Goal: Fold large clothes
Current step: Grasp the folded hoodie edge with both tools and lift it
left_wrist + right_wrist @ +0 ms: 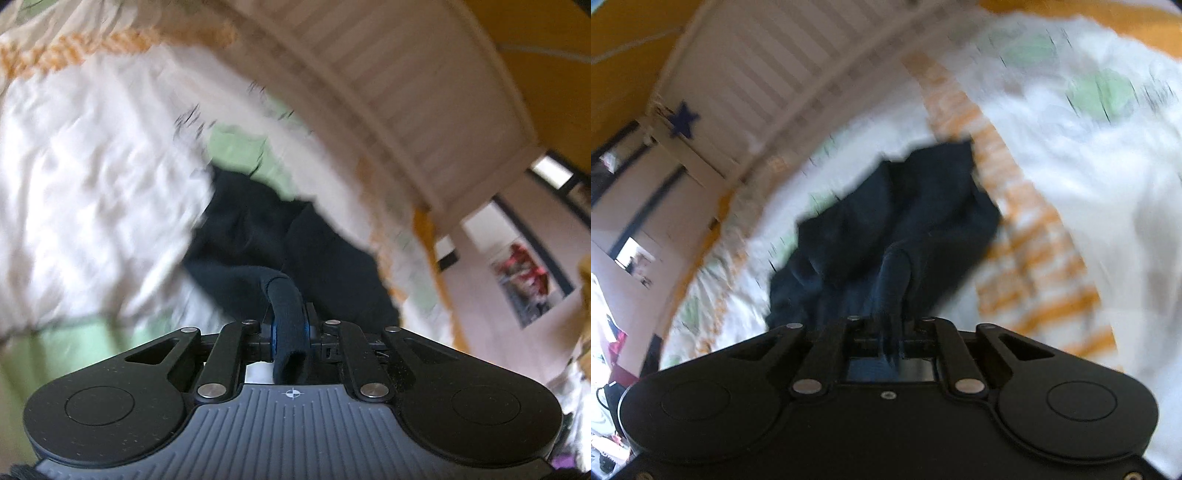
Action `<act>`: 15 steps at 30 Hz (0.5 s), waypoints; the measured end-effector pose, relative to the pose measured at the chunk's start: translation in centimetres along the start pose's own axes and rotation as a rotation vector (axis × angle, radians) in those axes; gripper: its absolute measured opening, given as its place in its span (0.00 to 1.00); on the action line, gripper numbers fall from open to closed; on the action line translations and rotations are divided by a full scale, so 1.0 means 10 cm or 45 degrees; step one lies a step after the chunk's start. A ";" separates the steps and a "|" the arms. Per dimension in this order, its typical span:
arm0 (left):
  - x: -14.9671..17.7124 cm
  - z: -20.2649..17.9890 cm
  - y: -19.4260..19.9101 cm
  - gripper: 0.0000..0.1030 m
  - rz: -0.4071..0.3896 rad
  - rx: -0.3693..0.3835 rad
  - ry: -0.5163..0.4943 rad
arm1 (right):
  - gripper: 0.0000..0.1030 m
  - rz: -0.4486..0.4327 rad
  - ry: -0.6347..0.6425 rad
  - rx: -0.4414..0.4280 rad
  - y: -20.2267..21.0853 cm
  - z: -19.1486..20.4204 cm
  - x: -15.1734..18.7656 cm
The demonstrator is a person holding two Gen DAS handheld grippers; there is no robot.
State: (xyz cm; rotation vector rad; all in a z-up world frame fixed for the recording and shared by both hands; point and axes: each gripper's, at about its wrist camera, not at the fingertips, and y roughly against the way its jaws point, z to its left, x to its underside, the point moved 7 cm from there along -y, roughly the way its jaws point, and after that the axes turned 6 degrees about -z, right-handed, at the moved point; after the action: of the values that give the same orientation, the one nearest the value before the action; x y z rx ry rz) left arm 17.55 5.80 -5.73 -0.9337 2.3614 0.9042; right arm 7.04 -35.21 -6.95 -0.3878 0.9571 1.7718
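Right up against the left wrist lens, the left gripper (290,332) has its jaws pulled in tight on a rolled edge of the dark garment (280,236), and that hem curls back over the gripper body toward the camera. Nothing but a thin band of cloth sits between the blue-edged pads. Over on the right wrist view it is the same story: the right gripper (891,328) is pinched narrow on a bunched ridge of the dark garment (897,214), the fabric pulled up into a peak that runs straight into the jaws.

From both pinch points the garment hangs and spreads away, crumpled and dark navy to black, its far part lying on the bedcover (92,177). That cover is white with pale green patches and an orange patterned band (1027,236), and it fills the ground all around the cloth. Both views are smeared with blur, so fine detail on the print is hard to read.

Past the bed's far edge stands a white slatted headboard (406,85), with a dark blue star (683,120) stuck on its post in the right view. Behind that, an orange wall (546,37).
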 end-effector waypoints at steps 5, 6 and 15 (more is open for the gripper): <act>-0.49 -0.17 -0.39 0.11 -0.107 0.065 0.002 | 0.12 -0.093 0.044 -0.048 -0.30 0.17 -0.53; -0.57 -0.19 -0.50 0.11 -0.122 0.070 -0.012 | 0.12 -0.107 0.059 -0.052 -0.39 0.19 -0.62; -0.99 -0.06 -1.77 0.11 -0.106 -0.071 -0.005 | 0.12 -0.067 -0.053 0.046 -1.64 -0.14 -1.16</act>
State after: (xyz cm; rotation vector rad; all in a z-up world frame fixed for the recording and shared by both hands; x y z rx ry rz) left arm 36.93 -0.15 -6.63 -1.0432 2.2867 0.9419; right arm 26.23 -41.32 -7.24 -0.3489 0.9404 1.7062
